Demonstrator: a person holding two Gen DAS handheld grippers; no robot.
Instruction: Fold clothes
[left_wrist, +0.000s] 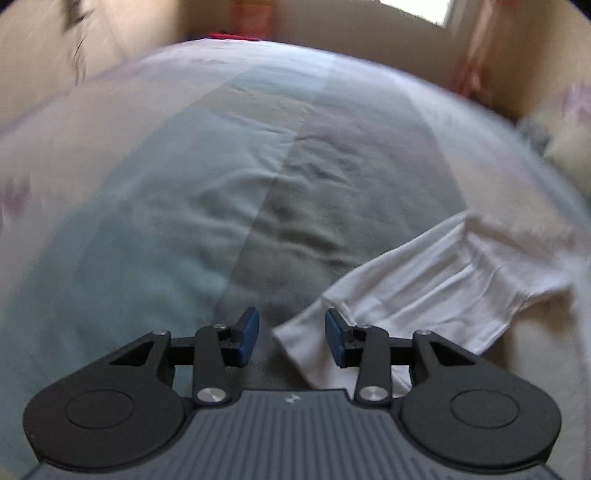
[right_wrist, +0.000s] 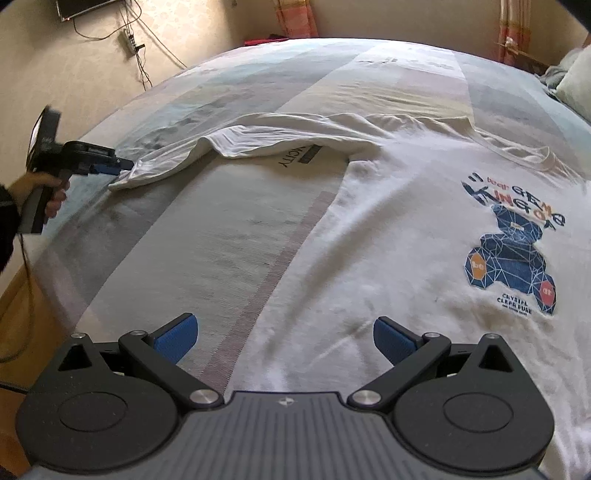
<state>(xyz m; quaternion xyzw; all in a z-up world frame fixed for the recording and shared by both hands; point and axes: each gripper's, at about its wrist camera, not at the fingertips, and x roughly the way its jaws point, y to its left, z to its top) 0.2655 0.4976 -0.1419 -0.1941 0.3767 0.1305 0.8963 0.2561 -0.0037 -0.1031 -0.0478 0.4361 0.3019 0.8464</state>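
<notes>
T-shirt (right_wrist: 399, 221) flat on bed (right_wrist: 229, 236); left gripper (left_wrist: 291, 338) at sleeve (left_wrist: 424, 295), fingers apart.

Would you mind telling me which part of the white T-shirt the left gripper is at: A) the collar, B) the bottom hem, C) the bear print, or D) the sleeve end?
D: the left gripper meets the sleeve end of the T-shirt, far from the bear print.

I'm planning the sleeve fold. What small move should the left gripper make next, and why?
Probably close the left gripper on the long white cotton sleeve. Its blue pads stand apart around the cuff, so nothing is gripped yet. The right gripper hovers wide open over the white printed shirt.
</notes>
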